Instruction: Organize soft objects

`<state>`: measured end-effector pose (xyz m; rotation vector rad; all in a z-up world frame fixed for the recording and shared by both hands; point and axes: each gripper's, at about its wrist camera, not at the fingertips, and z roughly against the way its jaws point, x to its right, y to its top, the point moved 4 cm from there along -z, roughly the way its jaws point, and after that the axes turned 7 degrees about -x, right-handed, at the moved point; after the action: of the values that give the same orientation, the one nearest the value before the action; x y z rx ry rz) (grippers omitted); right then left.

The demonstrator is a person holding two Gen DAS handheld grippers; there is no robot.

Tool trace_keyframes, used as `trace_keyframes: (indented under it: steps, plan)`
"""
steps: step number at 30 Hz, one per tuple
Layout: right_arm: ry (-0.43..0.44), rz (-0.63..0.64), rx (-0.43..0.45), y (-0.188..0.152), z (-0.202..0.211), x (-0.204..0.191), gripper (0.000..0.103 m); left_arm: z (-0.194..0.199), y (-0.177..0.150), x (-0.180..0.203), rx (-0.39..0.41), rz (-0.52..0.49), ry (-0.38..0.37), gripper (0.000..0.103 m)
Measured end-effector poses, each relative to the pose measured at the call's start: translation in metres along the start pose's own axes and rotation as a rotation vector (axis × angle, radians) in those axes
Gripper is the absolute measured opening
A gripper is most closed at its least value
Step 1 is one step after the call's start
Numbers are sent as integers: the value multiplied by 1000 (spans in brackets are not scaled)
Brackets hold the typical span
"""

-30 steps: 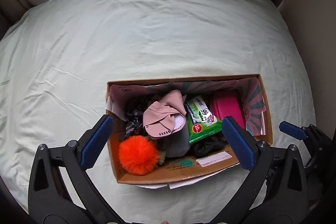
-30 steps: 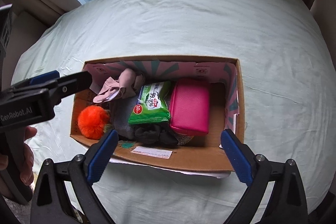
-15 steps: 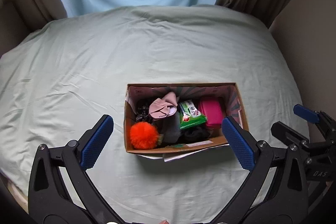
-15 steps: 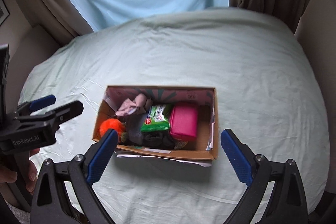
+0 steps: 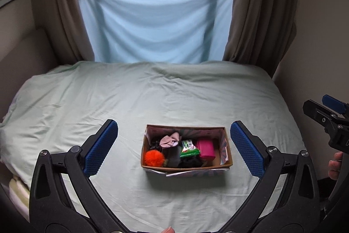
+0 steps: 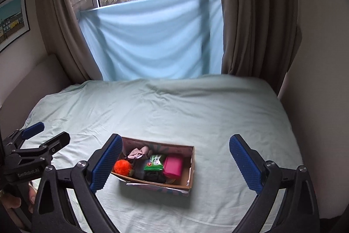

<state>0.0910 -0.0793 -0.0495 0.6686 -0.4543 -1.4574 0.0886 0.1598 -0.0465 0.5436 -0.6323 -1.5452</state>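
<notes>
A cardboard box (image 5: pixel 227 162) (image 6: pixel 192 167) sits on the bed near its front edge. Inside lie an orange pom-pom (image 5: pixel 154 157) (image 6: pixel 122 167), a pink cloth (image 5: pixel 169 140) (image 6: pixel 139 152), a green wipes pack (image 5: pixel 189 147) (image 6: pixel 155 162), a magenta pouch (image 5: pixel 206 149) (image 6: pixel 173 167) and dark fabric (image 5: pixel 189 162). My left gripper (image 5: pixel 174 146) is open and well back from the box, holding nothing. My right gripper (image 6: pixel 174 164) is open too, also empty and drawn back. Each gripper shows at the edge of the other's view.
The pale green bedsheet (image 5: pixel 152 97) spreads wide around the box. A blue cloth (image 5: pixel 152 21) hangs over the window, between brown curtains (image 5: pixel 259 6). Walls close in on the left and right. A hand (image 5: pixel 336 165) grips the right tool's handle.
Both grippers have pulled up and back from the box, which now looks small and far. The window and curtains have come into view. Both stay open.
</notes>
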Motion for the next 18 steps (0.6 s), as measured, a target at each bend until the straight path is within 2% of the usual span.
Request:
trace_keyframes:
  steps: [9, 11, 18]
  plan:
    - [-29, -36, 88, -2, 46, 22, 99, 62, 4, 30, 148, 2, 26, 103]
    - [-46, -38, 107, -5, 52, 27, 102, 68, 3, 37, 171, -5, 33, 103]
    - [-69, -39, 149, -8, 66, 37, 102, 73, -1, 53, 198, -34, 51, 103]
